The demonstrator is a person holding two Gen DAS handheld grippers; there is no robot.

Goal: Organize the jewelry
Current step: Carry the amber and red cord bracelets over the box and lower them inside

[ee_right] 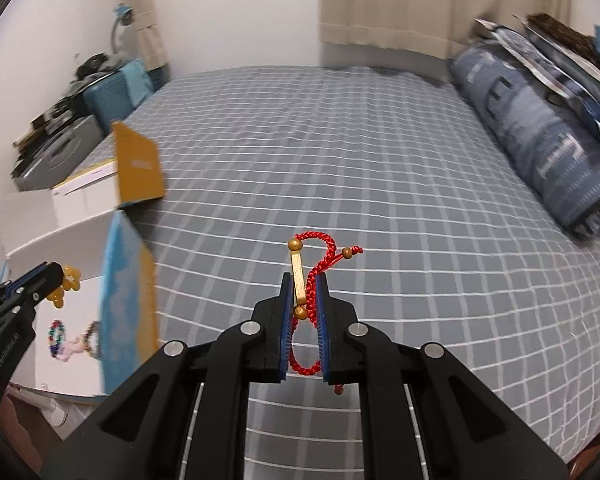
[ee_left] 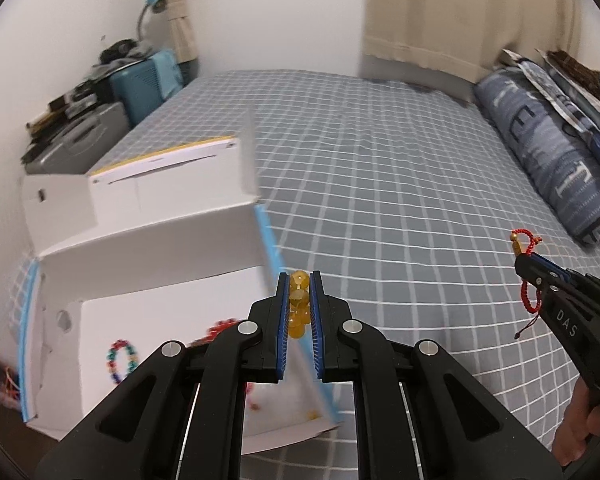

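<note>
My left gripper (ee_left: 299, 282) is shut on a yellow bead bracelet (ee_left: 299, 304) and holds it above the right wall of the open white box (ee_left: 140, 252); it also shows in the right wrist view (ee_right: 54, 276) with the yellow bead bracelet (ee_right: 66, 280). My right gripper (ee_right: 303, 284) is shut on a red cord bracelet (ee_right: 314, 264) with a gold bar, held above the bed; it also shows in the left wrist view (ee_left: 524, 258) with the red cord bracelet (ee_left: 528, 280). A multicoloured bead bracelet (ee_left: 121, 361) and other beaded pieces (ee_right: 88, 338) lie on the box floor.
The box stands at the left edge of a bed with a grey checked sheet (ee_left: 380, 180). A rolled blue quilt (ee_left: 556, 168) and pillows lie at the right. A blue case (ee_left: 148, 80), clutter and a lamp (ee_left: 152, 4) stand by the left wall.
</note>
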